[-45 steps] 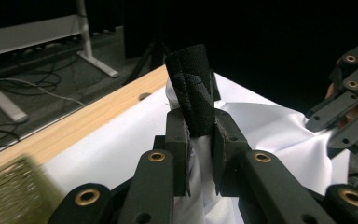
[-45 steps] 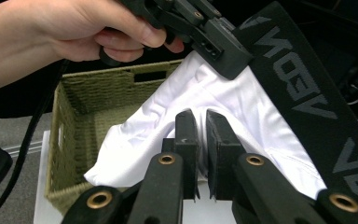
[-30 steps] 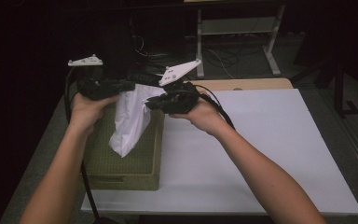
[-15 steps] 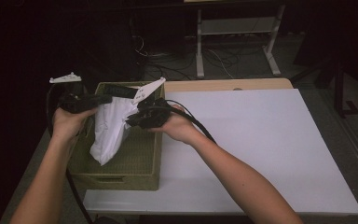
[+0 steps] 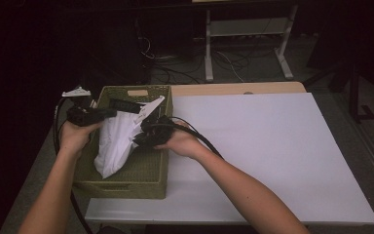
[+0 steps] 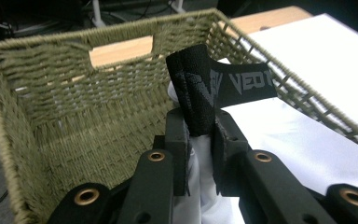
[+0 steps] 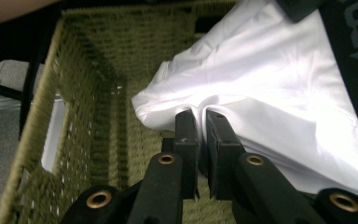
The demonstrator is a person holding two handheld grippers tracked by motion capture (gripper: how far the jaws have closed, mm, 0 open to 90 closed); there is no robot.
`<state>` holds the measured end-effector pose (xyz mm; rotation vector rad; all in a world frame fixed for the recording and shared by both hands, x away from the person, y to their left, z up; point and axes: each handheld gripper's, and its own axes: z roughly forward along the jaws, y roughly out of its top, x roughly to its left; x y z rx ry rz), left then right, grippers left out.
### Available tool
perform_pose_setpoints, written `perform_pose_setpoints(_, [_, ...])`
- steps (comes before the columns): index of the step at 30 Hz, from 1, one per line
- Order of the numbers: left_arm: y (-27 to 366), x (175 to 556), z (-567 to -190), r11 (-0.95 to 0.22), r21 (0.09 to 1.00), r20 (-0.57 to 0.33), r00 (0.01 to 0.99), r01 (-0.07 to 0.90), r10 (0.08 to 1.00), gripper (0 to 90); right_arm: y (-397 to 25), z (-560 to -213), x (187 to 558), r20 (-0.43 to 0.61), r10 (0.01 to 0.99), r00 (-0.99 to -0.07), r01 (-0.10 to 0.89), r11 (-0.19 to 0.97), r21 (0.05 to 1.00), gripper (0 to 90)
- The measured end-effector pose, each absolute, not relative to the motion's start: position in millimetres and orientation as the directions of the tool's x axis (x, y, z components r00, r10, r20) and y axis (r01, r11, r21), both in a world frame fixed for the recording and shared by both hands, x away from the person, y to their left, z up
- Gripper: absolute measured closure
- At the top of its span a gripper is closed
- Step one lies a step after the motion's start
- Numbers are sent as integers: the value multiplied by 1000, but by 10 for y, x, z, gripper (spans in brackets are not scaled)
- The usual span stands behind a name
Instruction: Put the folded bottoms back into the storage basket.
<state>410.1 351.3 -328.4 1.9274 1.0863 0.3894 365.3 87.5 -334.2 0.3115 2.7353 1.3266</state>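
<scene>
A white fabric garment with a black lettered waistband is held over a green woven wicker basket. The waistband is clamped by the left gripper; white cloth is pinched by the right gripper.

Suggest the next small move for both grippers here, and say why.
Probably lower both grippers a little further into the basket, then open them. The left gripper pinches the black waistband and the right gripper pinches the white garment. The cloth already hangs inside the walls, its lower end near the floor, so release looks close.
</scene>
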Motion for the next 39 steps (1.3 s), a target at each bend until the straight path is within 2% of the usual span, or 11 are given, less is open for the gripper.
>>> perform_pose_setpoints(11, [3310, 4235, -3508, -300, 759, -115, 574, 577, 811, 769, 707, -3565, 3673, 49, 235, -971, 193, 643, 741, 799])
perform_pose_setpoints(14, [3242, 4273, -3549, -331, 738, -106, 585, 588, 804, 767, 644, -3583, 3674, 76, 231, -970, 210, 638, 741, 704])
perform_pose_setpoints(16, [3197, 4303, -3576, -350, 725, -93, 587, 594, 804, 765, 601, -3580, 3678, 85, 236, -968, 218, 625, 750, 678])
perform_pose_setpoints(21, [3167, 4373, -3567, -361, 714, -68, 573, 600, 817, 762, 501, -3519, 3686, 98, 252, -963, 230, 572, 787, 548])
perform_pose_setpoints(27, [3128, 4494, -3549, -392, 694, -19, 560, 604, 829, 751, 392, -3417, 3715, 95, 289, -953, 239, 516, 822, 449])
perform_pose_setpoints(29, [3108, 4516, -3565, -389, 695, -1, 542, 605, 841, 708, 356, -3392, 3720, 94, 303, -948, 244, 506, 827, 432])
perform_pose_setpoints(32, [3101, 4520, -3563, -389, 704, 32, 520, 595, 854, 566, 307, -3370, 3729, 91, 312, -946, 244, 499, 832, 418])
perform_pose_setpoints(34, [3118, 4519, -3548, -363, 716, 18, 504, 596, 863, 466, 271, -3359, 3734, 87, 320, -944, 244, 495, 834, 409])
perform_pose_setpoints(39, [3124, 4483, -3503, -330, 714, -30, 498, 618, 867, 338, 172, -3332, 3773, 103, 340, -935, 265, 472, 841, 390])
